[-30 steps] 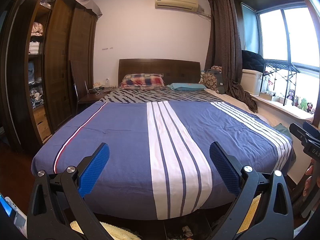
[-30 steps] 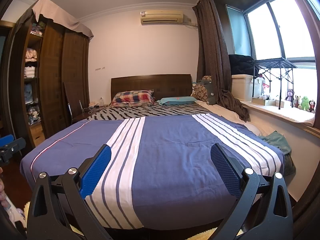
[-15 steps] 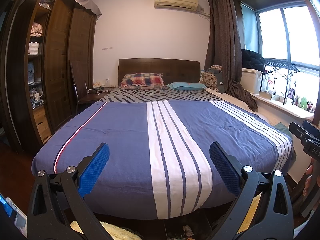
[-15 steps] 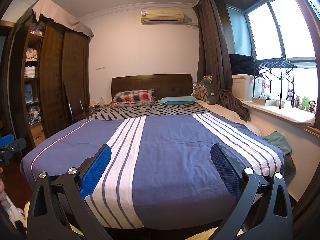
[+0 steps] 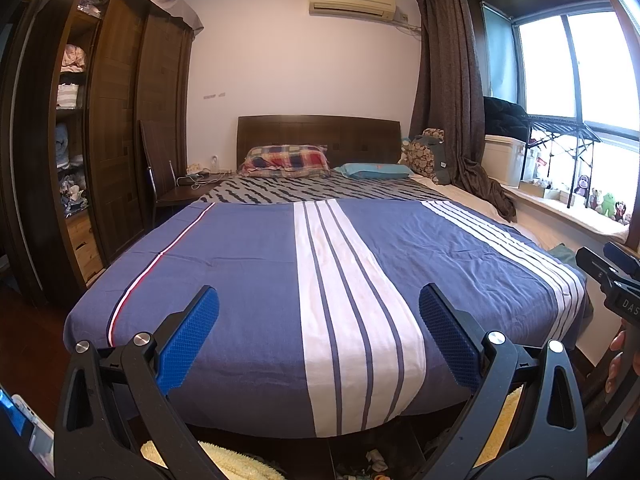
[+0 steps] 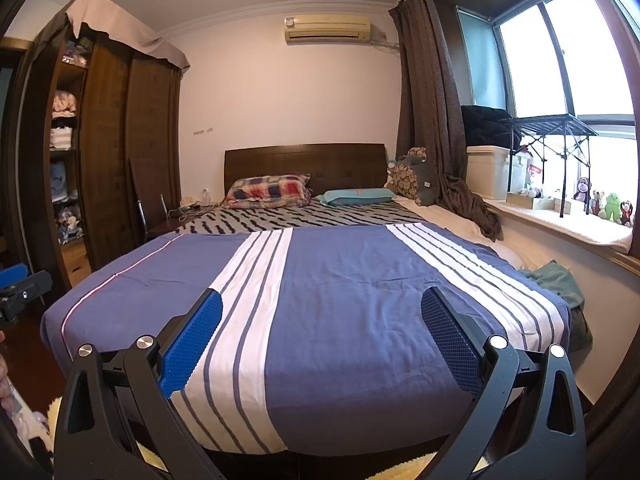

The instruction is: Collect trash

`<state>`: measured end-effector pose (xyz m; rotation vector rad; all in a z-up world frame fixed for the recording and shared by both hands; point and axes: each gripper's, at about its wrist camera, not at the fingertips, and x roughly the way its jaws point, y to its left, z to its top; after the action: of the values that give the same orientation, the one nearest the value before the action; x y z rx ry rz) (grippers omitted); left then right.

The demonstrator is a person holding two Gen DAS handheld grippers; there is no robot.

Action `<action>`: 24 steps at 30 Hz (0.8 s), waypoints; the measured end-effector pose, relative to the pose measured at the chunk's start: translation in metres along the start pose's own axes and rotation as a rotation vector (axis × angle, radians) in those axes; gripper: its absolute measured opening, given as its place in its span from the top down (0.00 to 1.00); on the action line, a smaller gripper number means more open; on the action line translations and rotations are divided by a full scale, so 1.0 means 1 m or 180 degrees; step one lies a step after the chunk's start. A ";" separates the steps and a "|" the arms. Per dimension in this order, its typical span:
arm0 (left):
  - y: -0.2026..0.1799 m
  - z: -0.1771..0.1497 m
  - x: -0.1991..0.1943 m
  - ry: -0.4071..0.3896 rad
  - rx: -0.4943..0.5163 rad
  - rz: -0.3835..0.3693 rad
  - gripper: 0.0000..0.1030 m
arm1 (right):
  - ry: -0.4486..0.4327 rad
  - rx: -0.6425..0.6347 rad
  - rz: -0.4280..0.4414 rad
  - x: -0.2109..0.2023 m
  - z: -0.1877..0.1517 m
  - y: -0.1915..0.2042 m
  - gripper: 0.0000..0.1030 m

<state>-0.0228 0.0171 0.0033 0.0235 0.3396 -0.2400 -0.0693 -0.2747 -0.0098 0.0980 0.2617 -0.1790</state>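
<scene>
Both grippers hover at the foot of a bed [image 5: 248,264] covered by a blue quilt with white stripes. My left gripper [image 5: 319,304] is open and empty, its blue pads spread wide. My right gripper [image 6: 321,308] is open and empty too; its body also shows at the right edge of the left wrist view [image 5: 612,280]. Small scraps of litter [image 5: 372,460] lie on the dark floor under the bed's foot, below the left gripper. I see no trash on the quilt.
A dark wardrobe [image 5: 112,128] with open shelves stands on the left, a chair [image 5: 160,176] beside it. Pillows [image 5: 286,160] lie at the headboard. A window ledge [image 6: 560,220] with boxes and toys runs along the right. A yellow fluffy rug [image 5: 224,460] lies by the bed's foot.
</scene>
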 end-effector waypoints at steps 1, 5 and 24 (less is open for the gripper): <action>0.000 0.000 0.000 0.0003 0.0005 0.0004 0.08 | -0.0001 -0.0004 0.0001 0.000 0.000 0.000 0.03; 0.002 0.000 0.002 0.0022 0.0009 0.0036 0.08 | 0.0003 0.0002 -0.0001 0.000 0.000 0.000 0.03; 0.011 -0.001 0.009 0.0045 -0.0037 0.0069 0.08 | 0.0052 -0.0015 0.0001 0.003 -0.001 0.005 0.03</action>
<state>-0.0124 0.0262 -0.0008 0.0175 0.3547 -0.2165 -0.0656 -0.2701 -0.0116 0.0948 0.2783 -0.1772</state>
